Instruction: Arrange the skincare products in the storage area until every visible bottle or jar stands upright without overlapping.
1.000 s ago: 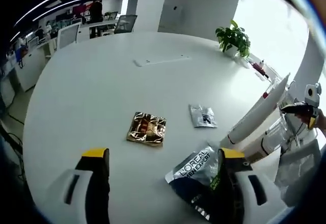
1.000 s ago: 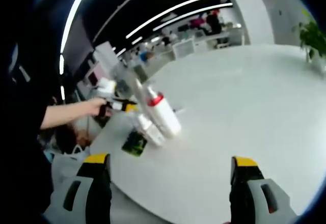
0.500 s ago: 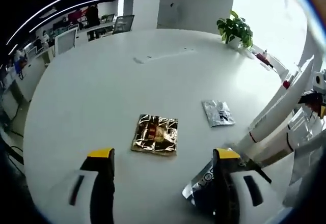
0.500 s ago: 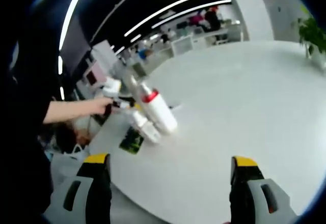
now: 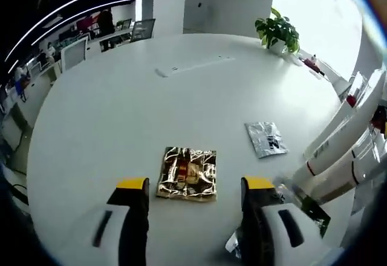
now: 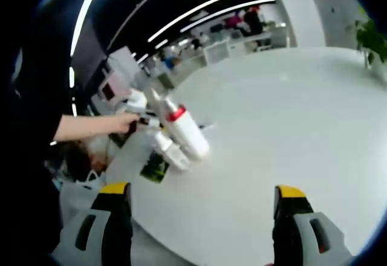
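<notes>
Bottles: two white bottles lie on their sides at the near right edge of the counter [image 5: 109, 109] in the left gripper view, the larger bottle [image 5: 347, 130] with a red band beside the smaller bottle [image 5: 338, 169], apparently touching along their lengths.
Long axis: both run diagonally from near centre up toward the far right, none upright.
Key relation: the bottles lie to the right of the left tongs [image 5: 192, 187], just past the right jaw; in the right gripper view they sit to the far left of the right tongs [image 6: 201, 193], well apart.
Nearer hand: the left tongs look closer, I judge.
Left tongs: jaws apart, holding nothing, over the gold sachet [image 5: 187, 173].
Right tongs: jaws wide apart, empty, above bare counter.
Other packs: a silver sachet [image 5: 266, 139] lies right of the gold one; a dark pouch [image 5: 308, 208] lies partly under the bottles, blurred.
Surroundings: a potted plant [image 5: 277, 33] stands at the far right edge.
</notes>
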A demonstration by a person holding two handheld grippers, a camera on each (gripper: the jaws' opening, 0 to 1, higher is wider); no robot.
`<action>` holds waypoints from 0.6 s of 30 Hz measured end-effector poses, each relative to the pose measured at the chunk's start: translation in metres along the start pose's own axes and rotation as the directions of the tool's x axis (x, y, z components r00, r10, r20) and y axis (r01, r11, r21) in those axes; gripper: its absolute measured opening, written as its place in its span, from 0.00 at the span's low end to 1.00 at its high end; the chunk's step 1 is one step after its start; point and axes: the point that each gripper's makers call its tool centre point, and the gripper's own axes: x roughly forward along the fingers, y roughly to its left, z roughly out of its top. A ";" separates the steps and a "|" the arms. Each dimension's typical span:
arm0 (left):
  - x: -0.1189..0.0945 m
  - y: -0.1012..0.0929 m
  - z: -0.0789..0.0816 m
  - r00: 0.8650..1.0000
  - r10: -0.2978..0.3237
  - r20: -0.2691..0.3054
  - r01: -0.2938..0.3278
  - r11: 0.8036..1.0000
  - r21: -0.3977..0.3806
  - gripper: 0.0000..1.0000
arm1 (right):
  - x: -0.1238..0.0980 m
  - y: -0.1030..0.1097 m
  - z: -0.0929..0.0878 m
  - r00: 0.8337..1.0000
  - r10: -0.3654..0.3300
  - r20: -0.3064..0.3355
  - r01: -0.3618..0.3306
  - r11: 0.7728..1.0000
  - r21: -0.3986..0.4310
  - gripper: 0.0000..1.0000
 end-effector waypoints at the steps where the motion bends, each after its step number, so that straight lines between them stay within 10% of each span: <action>1: 0.001 0.000 -0.001 1.000 -0.001 -0.012 0.001 1.000 0.004 0.56 | 0.000 0.000 0.000 1.000 -0.001 0.000 0.001 1.000 0.001 0.99; 18: 0.012 0.007 -0.001 0.998 0.008 -0.061 -0.002 0.995 0.104 0.36 | 0.004 0.001 -0.001 1.000 0.006 -0.008 -0.006 1.000 0.002 0.99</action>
